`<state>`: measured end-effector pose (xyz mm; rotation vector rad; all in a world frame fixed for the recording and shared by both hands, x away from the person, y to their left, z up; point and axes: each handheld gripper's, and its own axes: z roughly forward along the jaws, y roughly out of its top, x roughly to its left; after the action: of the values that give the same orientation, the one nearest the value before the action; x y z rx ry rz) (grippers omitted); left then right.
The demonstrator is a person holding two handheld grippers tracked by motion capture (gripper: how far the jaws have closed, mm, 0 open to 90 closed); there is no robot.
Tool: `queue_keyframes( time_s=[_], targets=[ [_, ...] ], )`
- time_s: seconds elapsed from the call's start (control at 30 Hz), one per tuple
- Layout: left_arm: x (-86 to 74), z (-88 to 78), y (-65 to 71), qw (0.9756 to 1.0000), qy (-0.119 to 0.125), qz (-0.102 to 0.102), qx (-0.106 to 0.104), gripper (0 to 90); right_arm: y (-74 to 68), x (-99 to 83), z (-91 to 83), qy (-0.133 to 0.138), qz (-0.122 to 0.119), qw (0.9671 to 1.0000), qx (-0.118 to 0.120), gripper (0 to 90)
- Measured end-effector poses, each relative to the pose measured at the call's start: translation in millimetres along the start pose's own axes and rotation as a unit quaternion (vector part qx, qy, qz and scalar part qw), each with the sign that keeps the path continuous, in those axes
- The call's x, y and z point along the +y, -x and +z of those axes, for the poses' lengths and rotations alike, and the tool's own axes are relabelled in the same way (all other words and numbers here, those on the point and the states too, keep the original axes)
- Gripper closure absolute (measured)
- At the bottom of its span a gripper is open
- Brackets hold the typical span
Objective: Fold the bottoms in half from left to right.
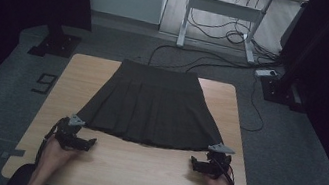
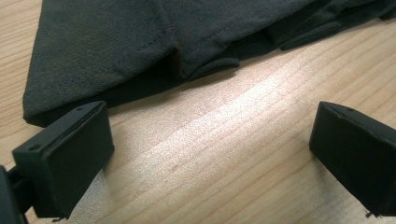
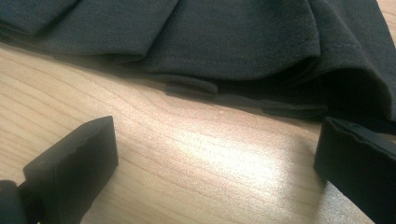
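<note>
A dark pleated skirt lies flat on the wooden table, waistband at the far edge, hem toward me. My left gripper rests on the table just below the hem's left corner, jaws wide apart with bare wood between them. In the left gripper view the skirt hem lies just beyond the open left gripper. My right gripper sits below the hem's right corner, open too. The right gripper view shows the hem folded in pleats just ahead of the right gripper.
A white desk frame with cables on the floor stands beyond the table. Black stands flank the far corners. Bare wood runs along the table's near edge between my two hands.
</note>
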<state>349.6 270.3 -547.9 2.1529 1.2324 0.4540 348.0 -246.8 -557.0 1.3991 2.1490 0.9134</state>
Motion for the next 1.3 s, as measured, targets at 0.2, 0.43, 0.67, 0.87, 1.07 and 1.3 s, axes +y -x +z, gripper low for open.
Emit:
queue_keyframes(
  time_s=[0.2,0.43,0.67,0.87,1.07,1.3],
  targets=[
    [0.9,0.8,-1.0,1.0000,0.000,0.001,-0.002,0.0,0.0,0.1,0.1,0.000,0.000,1.0000,0.000,0.0],
    [1.3,1.2,-1.0,1.0000,0.000,0.001,-0.002,0.0,0.6,0.3,0.2,0.000,-0.003,1.0000,0.003,0.0],
    [5.4,1.7,-0.2,0.9999,-0.012,-0.004,-0.001,0.0,2.1,1.4,-0.7,-0.007,-0.012,0.9998,0.015,0.0],
    [11.1,-7.6,-3.3,0.9999,0.000,-0.006,-0.011,0.2,1.9,3.9,-6.6,-0.009,0.000,0.9999,0.013,0.0],
    [25.7,-21.5,-15.9,0.9996,0.027,-0.003,-0.002,9.5,-8.5,18.4,-17.9,0.014,-0.007,0.9997,0.021,0.2],
    [50.4,-17.2,-30.4,0.9990,0.042,0.013,-0.006,30.4,-22.2,52.8,-14.9,0.021,-0.014,0.9987,0.044,13.6]
  ],
)
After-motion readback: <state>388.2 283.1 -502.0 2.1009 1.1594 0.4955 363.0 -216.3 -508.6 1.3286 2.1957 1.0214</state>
